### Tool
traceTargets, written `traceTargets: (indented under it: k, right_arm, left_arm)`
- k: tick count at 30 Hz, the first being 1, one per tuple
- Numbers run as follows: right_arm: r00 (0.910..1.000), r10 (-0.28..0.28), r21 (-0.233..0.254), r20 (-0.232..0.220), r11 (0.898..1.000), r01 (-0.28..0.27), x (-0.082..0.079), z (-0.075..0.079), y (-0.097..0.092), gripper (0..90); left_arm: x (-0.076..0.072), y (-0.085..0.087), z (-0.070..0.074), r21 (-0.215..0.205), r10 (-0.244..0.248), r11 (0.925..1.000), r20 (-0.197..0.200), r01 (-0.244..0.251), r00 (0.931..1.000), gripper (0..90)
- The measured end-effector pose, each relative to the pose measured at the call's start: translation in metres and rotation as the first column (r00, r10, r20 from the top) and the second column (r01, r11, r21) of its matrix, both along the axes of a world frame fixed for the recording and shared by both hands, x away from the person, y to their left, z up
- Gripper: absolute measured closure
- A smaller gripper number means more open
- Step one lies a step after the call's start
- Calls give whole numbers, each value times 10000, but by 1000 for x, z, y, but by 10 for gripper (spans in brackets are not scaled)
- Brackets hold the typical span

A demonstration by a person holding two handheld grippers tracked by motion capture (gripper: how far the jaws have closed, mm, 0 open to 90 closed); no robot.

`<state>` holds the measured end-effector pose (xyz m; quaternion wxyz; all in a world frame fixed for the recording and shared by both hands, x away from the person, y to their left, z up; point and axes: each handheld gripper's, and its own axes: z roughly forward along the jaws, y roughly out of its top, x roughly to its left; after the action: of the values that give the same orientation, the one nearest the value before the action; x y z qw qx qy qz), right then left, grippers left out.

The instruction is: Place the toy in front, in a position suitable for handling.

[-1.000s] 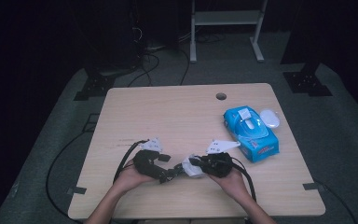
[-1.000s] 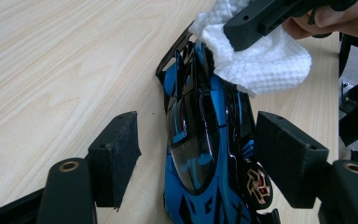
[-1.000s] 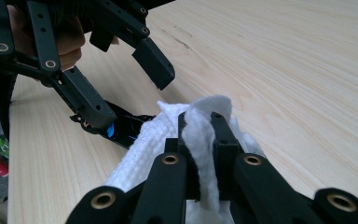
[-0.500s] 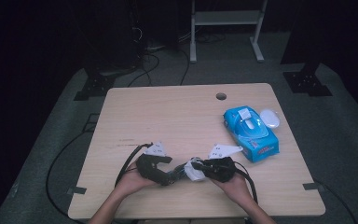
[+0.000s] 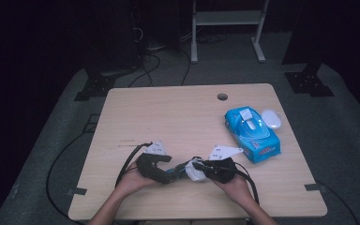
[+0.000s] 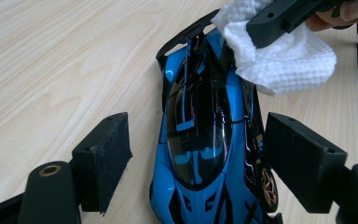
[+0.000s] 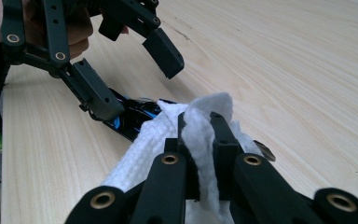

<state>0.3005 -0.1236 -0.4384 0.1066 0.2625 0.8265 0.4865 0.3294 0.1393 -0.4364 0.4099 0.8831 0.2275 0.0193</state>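
Now left tongs (image 6: 196, 168) just opening, straddling toy car (image 6: 205, 140); right tongs (image 7: 200, 135) pinching tissue (image 7: 200, 126).

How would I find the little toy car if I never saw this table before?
Start at the wooden table and go to its near edge, where the two hands meet. The toy car lies between the open left gripper jaws. It is shiny blue and black with gold wheels, unlike the white wipe touching its far end.

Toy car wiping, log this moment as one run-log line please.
left gripper: jaws just opening, astride blue toy car, pads clear | right gripper: shut on white wipe at car's end | car on table
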Motion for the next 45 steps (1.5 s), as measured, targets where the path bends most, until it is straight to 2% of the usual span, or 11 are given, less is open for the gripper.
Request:
traceTargets:
  k: [16, 26, 33, 36, 41, 45]
  right_arm:
    - [10000, -15, -147, -68, 9999, 14, -3, -2, -1, 851]
    - [9998, 13, -296, -205, 9996, -19, -4, -7, -2, 852]
    - [9995, 20, -518, -310, 9987, -36, -4, -12, -2, 851]
    - [9986, 17, -824, -519, 9966, -60, -1, -19, -2, 850]
    - [9974, -40, -841, -723, 9965, -20, 3, -21, -3, 850]
    - [9973, 47, -888, -734, 9960, -112, 0, -17, -7, 850]
  left_arm:
    - [0, -4, -3, 337, -119, 9994, 11, 118, 9999, 218]
    - [-2, -12, -7, 758, -298, 9967, 52, 293, 9995, 217]
    - [-2, -17, -12, 1251, -418, 9913, 114, 400, 9991, 215]
    - [-2, -22, -16, 1595, -567, 9857, 55, 551, 9984, 215]
    - [2, -19, -12, 1340, -247, 9907, 179, 221, 9995, 219]
    - [3, -21, -14, 1495, -261, 9885, 166, 233, 9995, 202]
